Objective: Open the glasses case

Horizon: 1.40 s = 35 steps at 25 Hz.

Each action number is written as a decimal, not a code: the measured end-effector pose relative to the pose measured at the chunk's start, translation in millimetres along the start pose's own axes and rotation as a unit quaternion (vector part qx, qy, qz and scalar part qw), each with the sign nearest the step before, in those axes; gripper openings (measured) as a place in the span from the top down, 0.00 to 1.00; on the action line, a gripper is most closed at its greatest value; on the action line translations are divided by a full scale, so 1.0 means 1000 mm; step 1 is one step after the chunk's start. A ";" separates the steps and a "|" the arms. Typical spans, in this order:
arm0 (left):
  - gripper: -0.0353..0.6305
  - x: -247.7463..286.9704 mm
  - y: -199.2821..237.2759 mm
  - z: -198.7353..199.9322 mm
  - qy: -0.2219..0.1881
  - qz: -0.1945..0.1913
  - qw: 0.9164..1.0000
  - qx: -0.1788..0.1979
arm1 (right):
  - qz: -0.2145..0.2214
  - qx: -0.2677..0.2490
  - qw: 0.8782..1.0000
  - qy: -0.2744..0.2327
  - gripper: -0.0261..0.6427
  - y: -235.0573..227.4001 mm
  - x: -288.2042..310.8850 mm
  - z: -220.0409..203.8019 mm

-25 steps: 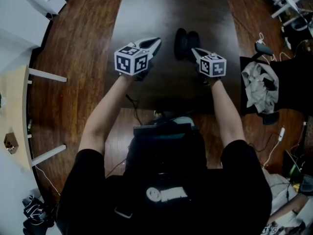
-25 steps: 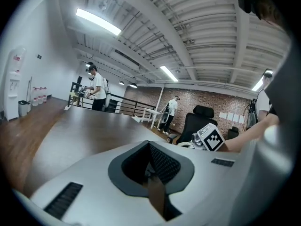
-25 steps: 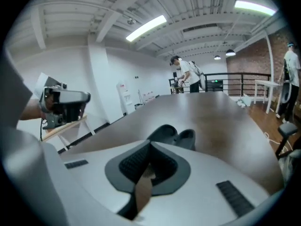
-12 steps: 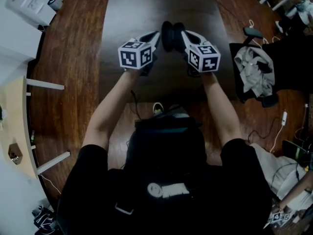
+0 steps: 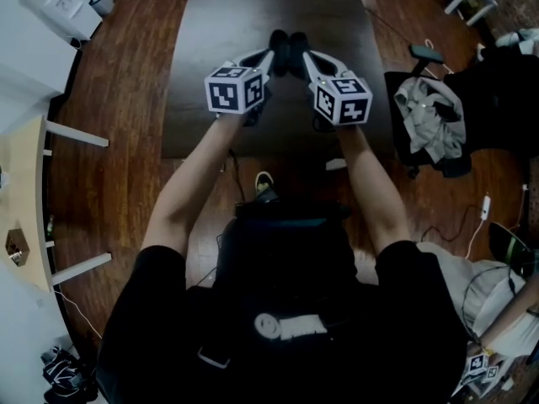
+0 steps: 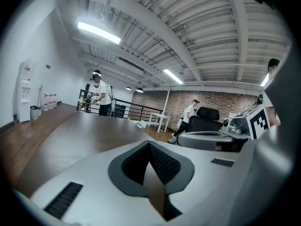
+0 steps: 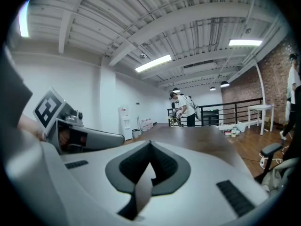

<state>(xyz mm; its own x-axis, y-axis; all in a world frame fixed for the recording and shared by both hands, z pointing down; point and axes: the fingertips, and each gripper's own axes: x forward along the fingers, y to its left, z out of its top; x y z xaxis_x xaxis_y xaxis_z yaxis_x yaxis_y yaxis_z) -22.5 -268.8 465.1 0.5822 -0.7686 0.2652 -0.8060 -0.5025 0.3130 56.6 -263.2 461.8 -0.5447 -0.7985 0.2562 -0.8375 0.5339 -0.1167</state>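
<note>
Nearest to me, over the near half of the dark table (image 5: pixel 253 11), I count two grippers. The left gripper (image 5: pixel 269 57) and the right gripper (image 5: pixel 306 59) both have their jaws pressed together, and nothing is between them. Their tips almost meet over the middle of the table. There the head view shows one dark thing with two rounded halves, which I take for the glasses case (image 5: pixel 278 42). I cannot tell if a tip touches it. Neither gripper view shows the case; both look over it, along the table. Only they show what stands past the table: one railing (image 6: pixel 127 111) and two people, a person at the railing (image 6: pixel 99 93) and a second person (image 6: pixel 190 113) by the brick wall (image 6: pixel 221 102).
</note>
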 end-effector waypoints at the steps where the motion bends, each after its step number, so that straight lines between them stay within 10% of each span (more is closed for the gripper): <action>1: 0.95 -0.005 -0.007 -0.002 -0.002 0.005 1.000 -0.002 | 0.001 -0.001 1.000 -0.003 0.95 0.004 -0.009 0.001; 10: 0.95 -0.059 -0.069 -0.042 0.032 0.102 0.993 0.041 | -0.014 -0.014 1.000 -0.002 0.95 0.038 -0.094 -0.018; 19: 0.95 -0.138 -0.125 -0.068 -0.004 0.181 0.983 -0.007 | -0.067 0.011 0.997 -0.027 0.95 0.081 -0.180 -0.032; 35: 0.95 -0.215 -0.156 -0.089 -0.002 0.154 0.988 0.002 | -0.062 -0.020 0.997 -0.045 0.95 0.166 -0.233 -0.016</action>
<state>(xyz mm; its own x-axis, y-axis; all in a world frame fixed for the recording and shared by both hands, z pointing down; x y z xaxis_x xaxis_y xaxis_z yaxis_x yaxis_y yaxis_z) -12.4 10.2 440.1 0.3084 -0.8869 0.3439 -0.9453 -0.2453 0.2149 45.5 15.5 398.3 -0.4405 -0.8795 0.1798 -0.8971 0.4389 -0.0510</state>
